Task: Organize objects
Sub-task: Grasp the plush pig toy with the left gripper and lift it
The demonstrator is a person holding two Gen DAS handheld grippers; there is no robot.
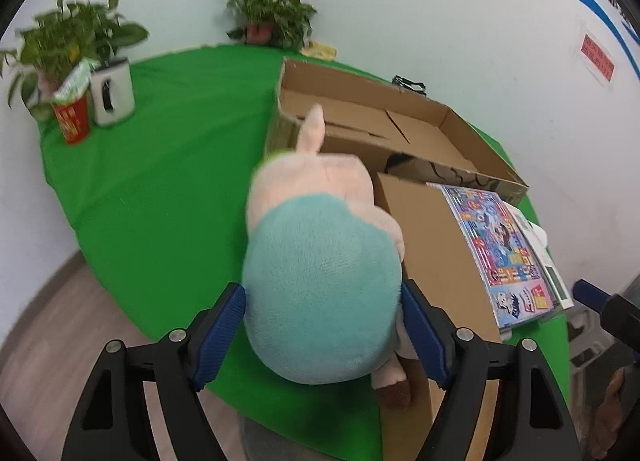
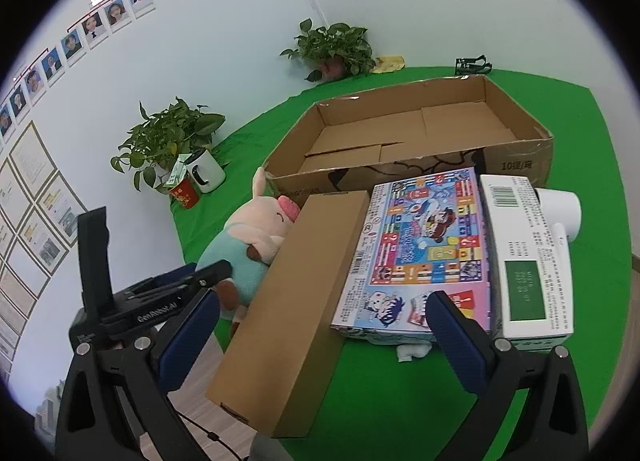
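Pig in your left grip, right hand free.

Your left gripper (image 1: 322, 325) has its blue pads squeezed on the plush pig (image 1: 320, 261)'s teal body, at the tabletop's near edge beside the long brown carton (image 2: 288, 309). Its long axis runs away from you, snout aimed at the open cardboard box (image 2: 516, 165). Your right gripper (image 2: 320, 337) hangs wide open, holding nothing, over the game box (image 2: 420, 245).
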